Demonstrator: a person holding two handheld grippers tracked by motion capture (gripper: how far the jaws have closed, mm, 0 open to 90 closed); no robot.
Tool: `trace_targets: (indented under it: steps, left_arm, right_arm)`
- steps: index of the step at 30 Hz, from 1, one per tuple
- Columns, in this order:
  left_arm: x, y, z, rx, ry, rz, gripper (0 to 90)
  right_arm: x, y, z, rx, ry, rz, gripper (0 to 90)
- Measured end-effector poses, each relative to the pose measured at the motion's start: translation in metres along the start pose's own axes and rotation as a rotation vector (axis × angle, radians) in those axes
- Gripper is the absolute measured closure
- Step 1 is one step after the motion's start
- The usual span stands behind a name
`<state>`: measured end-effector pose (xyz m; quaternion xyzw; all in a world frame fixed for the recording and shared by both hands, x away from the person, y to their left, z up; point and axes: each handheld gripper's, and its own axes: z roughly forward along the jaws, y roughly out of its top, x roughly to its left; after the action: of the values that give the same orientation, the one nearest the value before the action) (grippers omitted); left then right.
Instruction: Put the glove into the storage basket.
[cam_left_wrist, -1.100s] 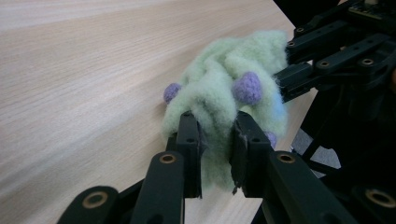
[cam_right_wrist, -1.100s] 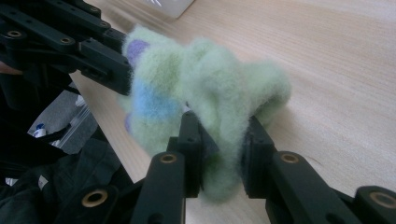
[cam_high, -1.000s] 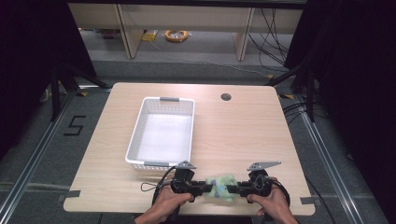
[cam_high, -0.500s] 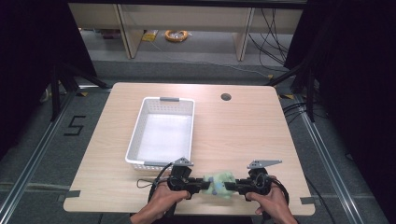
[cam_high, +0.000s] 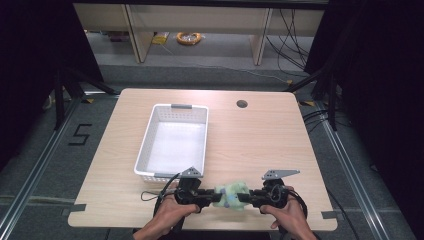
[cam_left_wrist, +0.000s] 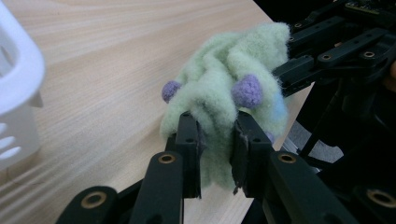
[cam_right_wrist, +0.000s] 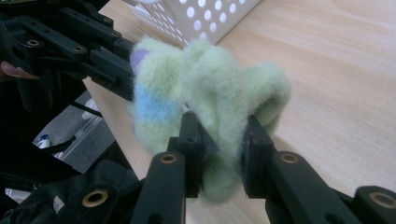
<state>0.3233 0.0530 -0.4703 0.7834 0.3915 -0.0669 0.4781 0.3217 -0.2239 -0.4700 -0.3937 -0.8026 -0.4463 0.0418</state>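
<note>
Left gripper (cam_high: 216, 196) clamped on pale green fuzzy cloth (cam_high: 232, 193) from 9 o'clock side; right gripper (cam_high: 241, 197) clamped on same cloth from 3 o'clock side. Cloth (purple bobbles, blue patch) bunched between both, at 6 o'clock edge of table (cam_high: 260, 135), near front rim. White basket (cam_high: 150, 142) at about 11 o'clock from cloth, apart from it. Person's hands grasp gripper handles.

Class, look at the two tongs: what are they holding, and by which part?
Both hold one fuzzy green cloth: left tongs pinch one bunched end, right tongs the opposite end.
</note>
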Motion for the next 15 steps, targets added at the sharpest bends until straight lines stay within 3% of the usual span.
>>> trace_targets:
  steps: [6,7,10,12,13,15]
  left_arm:
    - [-0.002,0.007,-0.010,-0.006,-0.001,0.011,73.9]
    - [-0.003,0.009,-0.013,-0.008,0.004,0.013,73.9]
    - [-0.005,0.016,-0.021,-0.016,0.017,0.029,73.8]
    - [-0.007,0.020,-0.027,-0.022,0.026,0.036,73.8]
    - [-0.007,0.022,-0.030,-0.024,0.017,0.040,73.7]
    - [-0.007,0.026,-0.035,-0.027,0.025,0.043,73.7]
  right_arm:
    - [0.007,0.010,-0.004,-0.001,-0.002,-0.014,74.3]
    - [0.010,0.012,-0.003,-0.001,0.006,0.015,74.3]
    - [0.012,0.020,-0.006,-0.013,-0.009,-0.028,74.3]
    - [0.018,0.028,-0.007,-0.018,0.015,0.004,74.3]
    - [0.017,0.032,-0.008,-0.021,0.002,-0.034,74.2]
    - [0.020,0.039,-0.009,-0.021,0.015,-0.027,74.2]
